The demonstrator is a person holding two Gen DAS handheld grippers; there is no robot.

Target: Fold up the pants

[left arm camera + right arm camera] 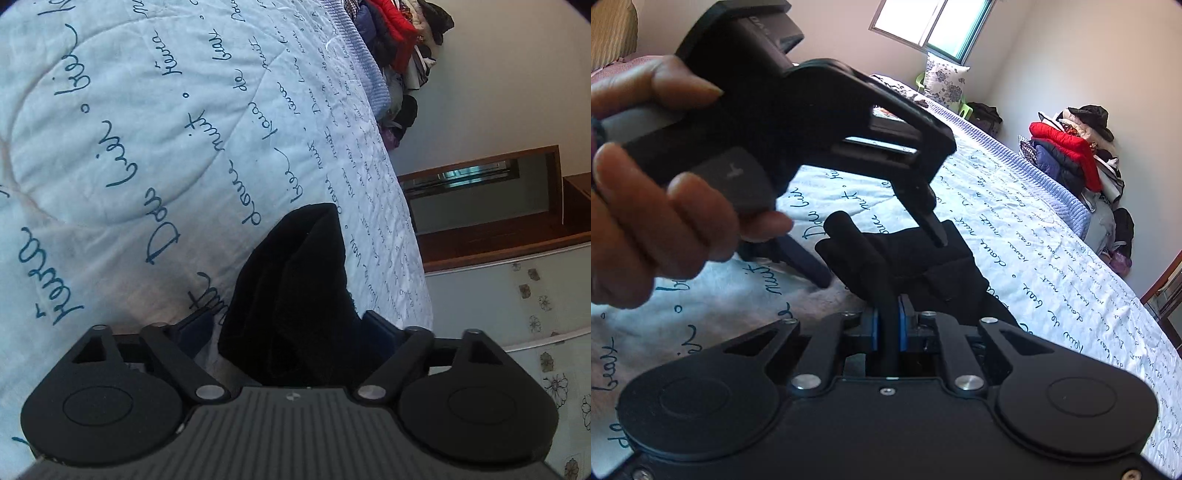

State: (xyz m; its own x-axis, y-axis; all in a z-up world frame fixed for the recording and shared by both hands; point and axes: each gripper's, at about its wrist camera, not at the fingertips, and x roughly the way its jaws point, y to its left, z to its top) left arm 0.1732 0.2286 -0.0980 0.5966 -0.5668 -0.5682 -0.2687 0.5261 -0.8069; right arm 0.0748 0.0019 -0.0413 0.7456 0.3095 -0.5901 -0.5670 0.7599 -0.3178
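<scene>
The black pants [295, 280] are a bunched, folded bundle lying on the pale blue quilt [129, 147] near the bed's right edge. My left gripper [291, 325] stands open with the bundle between its wide-spread fingers; the fingertips are mostly hidden by the cloth. In the right wrist view the pants [923, 266] lie just ahead, and my right gripper [888, 314] is shut on a fold of the black cloth between its blue pads. The left gripper [879, 258], held by a hand, hangs over the pants with one finger [809, 266] beside the bundle.
The quilt [1052, 277] with dark script covers the bed. A pile of clothes [1078, 155] lies at the far corner by the wall. A flowered pillow [945, 81] stands under the window. A wooden frame [517, 206] and flowered wall lie beyond the bed's edge.
</scene>
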